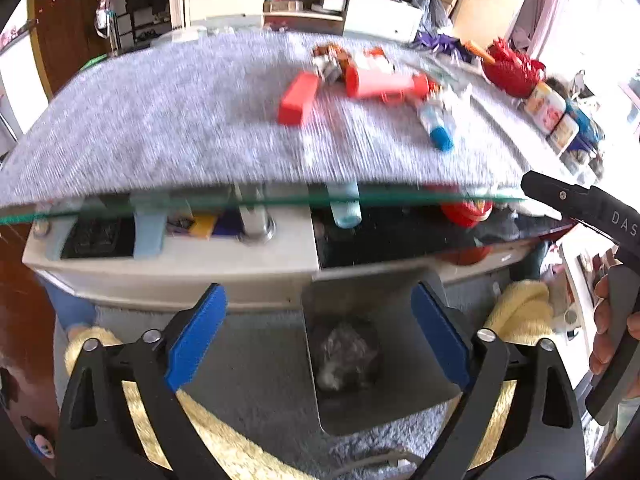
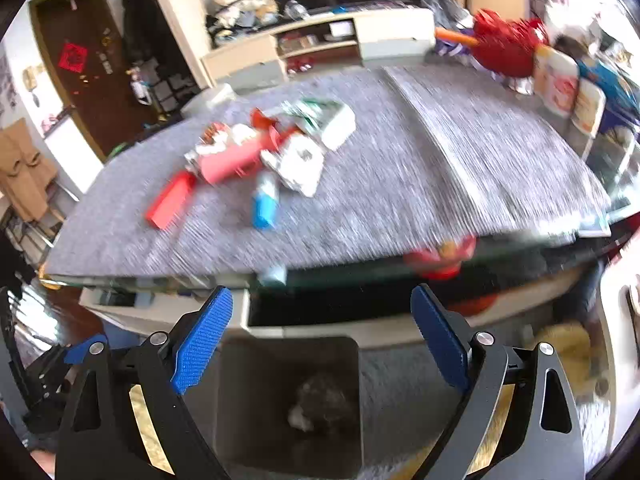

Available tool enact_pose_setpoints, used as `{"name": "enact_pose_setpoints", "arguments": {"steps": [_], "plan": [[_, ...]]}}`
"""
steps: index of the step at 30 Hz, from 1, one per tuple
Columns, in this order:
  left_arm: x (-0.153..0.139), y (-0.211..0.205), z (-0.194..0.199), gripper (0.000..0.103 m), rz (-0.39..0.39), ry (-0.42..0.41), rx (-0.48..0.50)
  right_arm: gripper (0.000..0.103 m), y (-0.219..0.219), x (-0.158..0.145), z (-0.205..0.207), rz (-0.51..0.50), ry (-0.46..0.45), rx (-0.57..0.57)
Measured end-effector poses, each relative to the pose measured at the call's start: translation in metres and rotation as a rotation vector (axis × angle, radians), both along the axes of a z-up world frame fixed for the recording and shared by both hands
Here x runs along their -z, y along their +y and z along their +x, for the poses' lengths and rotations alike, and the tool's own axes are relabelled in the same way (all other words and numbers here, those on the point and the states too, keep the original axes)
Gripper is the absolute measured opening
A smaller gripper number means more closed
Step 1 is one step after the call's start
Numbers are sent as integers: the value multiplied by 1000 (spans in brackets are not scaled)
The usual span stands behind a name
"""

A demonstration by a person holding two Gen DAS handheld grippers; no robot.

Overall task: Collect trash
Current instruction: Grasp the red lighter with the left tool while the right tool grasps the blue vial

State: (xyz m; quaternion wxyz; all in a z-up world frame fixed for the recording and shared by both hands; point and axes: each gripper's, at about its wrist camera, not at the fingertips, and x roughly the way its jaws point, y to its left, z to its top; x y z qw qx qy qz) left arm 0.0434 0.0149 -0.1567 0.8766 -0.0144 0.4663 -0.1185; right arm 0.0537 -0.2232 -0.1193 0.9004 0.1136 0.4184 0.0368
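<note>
Below, left gripper [image 1: 320,320] empty, bin [image 1: 360,408]

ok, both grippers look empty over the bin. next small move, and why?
Probably send the right gripper forward and up to the blue-capped bottle, the loose item nearest the table edge. Both it and the left gripper are open and hold nothing, while the bin below already holds a crumpled wad.

A rough grey woven cloth [image 1: 180,120] covers the glass tabletop [image 1: 240,202]. The red box [image 1: 298,98] looks like smooth plastic, though blur obscures it. The bin [image 2: 288,400] is matt grey; the gripper pads [image 2: 204,340] are ribbed blue.
</note>
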Motion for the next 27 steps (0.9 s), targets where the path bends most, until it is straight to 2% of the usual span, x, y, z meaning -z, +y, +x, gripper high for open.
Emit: {"name": "enact_pose_setpoints", "arguments": {"steps": [8, 12, 13, 17, 18, 23, 25, 27], "plan": [[-24, 7, 42, 92, 32, -55, 1, 90, 24, -1, 46, -3, 2, -63], [-28, 11, 66, 91, 18, -64, 7, 66, 32, 5, 67, 2, 20, -101], [-28, 11, 71, 88, 18, -67, 15, 64, 33, 8, 72, -3, 28, -103], [-28, 3, 95, 64, 27, -79, 55, 46, 35, 18, 87, -10, 56, -100], [-27, 0, 102, 62, 28, -79, 66, 41, 35, 20, 89, -10, 60, -103], [-12, -10, 129, 41, 41, -45, 101, 36, 39, 27, 95, -3, 71, -116], [-7, -14, 135, 35, 42, -34, 111, 33, 39, 29, 97, 4, 75, -119], [-3, -16, 140, 35, 37, -28, 106, 33, 40, 29, 98, 8, 69, -120]]}}
